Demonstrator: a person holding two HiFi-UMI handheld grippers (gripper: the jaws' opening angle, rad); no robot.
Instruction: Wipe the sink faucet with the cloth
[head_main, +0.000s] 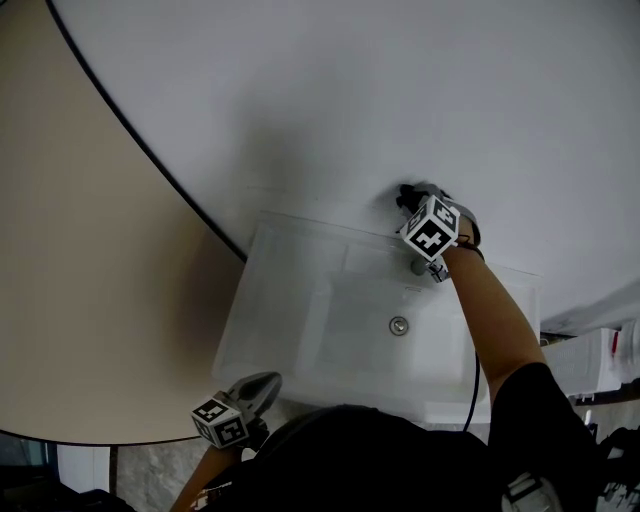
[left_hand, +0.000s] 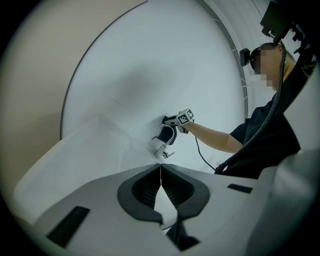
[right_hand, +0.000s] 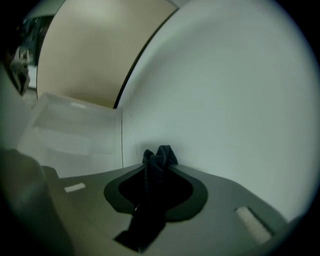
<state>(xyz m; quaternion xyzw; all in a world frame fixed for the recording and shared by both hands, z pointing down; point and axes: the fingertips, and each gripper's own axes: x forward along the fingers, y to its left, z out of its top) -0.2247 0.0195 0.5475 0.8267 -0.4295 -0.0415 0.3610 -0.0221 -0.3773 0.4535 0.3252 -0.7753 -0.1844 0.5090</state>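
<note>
Cloth (right_hand: 160, 155) — in right gripper (right_hand: 158, 167) (arm (head_main: 490, 320) outstretched)

Black cloth (right_hand: 159, 161), white sink (head_main: 330, 340), silver faucet (left_hand: 164, 145), black-and-white marker cube (head_main: 432, 228).

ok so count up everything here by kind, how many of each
grippers: 2, left gripper and right gripper
cloth: 1
faucet: 1
sink: 1
drain: 1
total: 6
</note>
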